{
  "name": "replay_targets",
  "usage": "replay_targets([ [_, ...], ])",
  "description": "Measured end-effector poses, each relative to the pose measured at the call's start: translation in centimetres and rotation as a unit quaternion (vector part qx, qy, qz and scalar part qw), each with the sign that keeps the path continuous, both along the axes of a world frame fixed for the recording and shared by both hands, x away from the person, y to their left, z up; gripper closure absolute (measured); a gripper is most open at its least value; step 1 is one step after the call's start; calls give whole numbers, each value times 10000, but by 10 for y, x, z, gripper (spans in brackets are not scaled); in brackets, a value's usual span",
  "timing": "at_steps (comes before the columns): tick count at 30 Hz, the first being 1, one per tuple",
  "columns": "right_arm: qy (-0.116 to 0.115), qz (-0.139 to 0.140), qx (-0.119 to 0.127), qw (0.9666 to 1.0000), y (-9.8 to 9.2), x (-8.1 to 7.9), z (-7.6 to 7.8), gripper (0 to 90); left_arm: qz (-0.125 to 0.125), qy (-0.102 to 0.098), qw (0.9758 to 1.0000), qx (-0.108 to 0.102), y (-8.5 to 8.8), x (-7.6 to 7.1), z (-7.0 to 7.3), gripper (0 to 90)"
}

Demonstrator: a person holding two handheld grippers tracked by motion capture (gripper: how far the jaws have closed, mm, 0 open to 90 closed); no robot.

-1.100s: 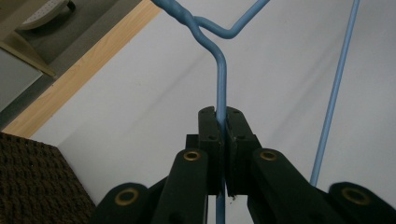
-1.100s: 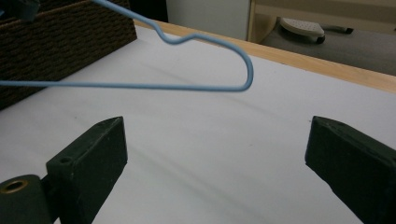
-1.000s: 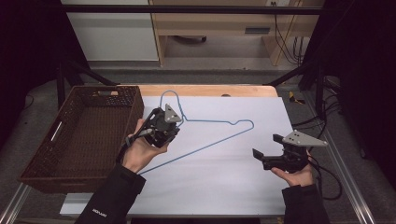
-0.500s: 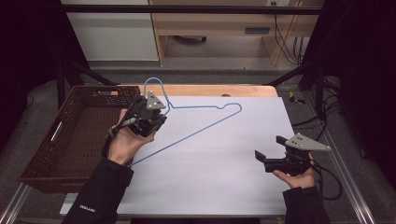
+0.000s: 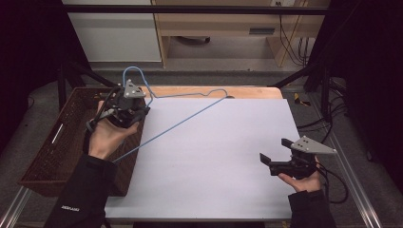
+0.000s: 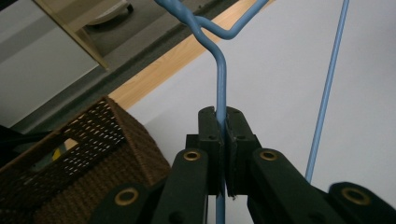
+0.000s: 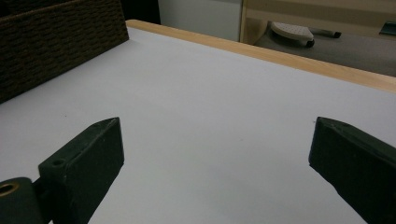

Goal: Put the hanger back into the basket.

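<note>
- left gripper (image 5: 127, 105) clamped tight on thin blue wire coat hanger (image 5: 190, 111) near its neck, held up w/ one end over brown woven wicker basket (image 5: 52, 142)
- right gripper (image 5: 278, 159) jaws wide apart, nothing btwn, above white table sheet (image 5: 214, 156)

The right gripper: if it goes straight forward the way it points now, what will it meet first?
Probably nothing soon. The right gripper, jaws open, points over the bare white table top. Farther along lies the wooden table edge; the wicker basket stands off to the side.
</note>
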State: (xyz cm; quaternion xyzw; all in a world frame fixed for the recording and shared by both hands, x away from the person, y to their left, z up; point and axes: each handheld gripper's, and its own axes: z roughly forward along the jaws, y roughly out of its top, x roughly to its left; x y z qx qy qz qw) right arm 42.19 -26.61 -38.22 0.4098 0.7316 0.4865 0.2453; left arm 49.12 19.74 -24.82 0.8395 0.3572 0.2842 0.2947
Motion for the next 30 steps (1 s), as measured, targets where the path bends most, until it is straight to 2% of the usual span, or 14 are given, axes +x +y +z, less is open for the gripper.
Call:
replay_targets([
  [4,18,12,3,10000,0,0,-1,39,149,-64,9999,-32,17,0,6,872],
  [18,15,17,-35,10000,1,1,-1,42,563,-222,9981,89,53,4,11,872],
  [24,24,20,-35,10000,2,1,-1,43,870,-251,9959,81,82,1,10,872],
  [25,24,20,-35,10000,2,1,-1,43,870,-251,9959,81,82,1,10,872],
  [26,26,26,-29,10000,2,1,-1,43,950,-241,9951,94,91,0,9,872],
  [28,29,27,-33,10000,2,1,-1,43,999,-248,9946,103,96,-1,9,872],
  [30,30,35,-51,10000,3,1,-2,43,1122,-223,9934,109,109,-2,7,872],
])
